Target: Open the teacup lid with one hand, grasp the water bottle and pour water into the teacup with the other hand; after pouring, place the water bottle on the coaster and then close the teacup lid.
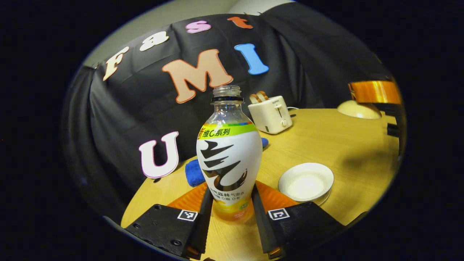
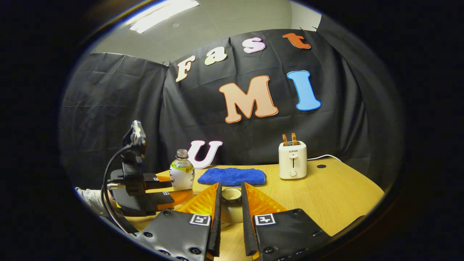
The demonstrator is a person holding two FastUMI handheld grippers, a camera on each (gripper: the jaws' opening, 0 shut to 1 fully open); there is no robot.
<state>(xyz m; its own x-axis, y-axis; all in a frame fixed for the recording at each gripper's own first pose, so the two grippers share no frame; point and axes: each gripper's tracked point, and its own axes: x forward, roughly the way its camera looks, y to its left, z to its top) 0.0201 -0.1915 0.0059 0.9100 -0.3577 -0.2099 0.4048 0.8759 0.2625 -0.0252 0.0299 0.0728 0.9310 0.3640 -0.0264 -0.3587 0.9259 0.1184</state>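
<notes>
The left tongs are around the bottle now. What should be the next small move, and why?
Probably tighten the left tongs on the water bottle and lift it slightly. Their fingers flank its lower body, though firm contact is unclear. The bottle stands upright and uncapped, and the teacup sits open beside it, since the right tongs hold the lid away from it.

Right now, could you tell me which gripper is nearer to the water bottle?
Left. The left gripper has its fingers on either side of the water bottle; the right gripper is off by the teacup.

left gripper [image 1: 229,203] clasps the upright water bottle [image 1: 229,159].
</notes>
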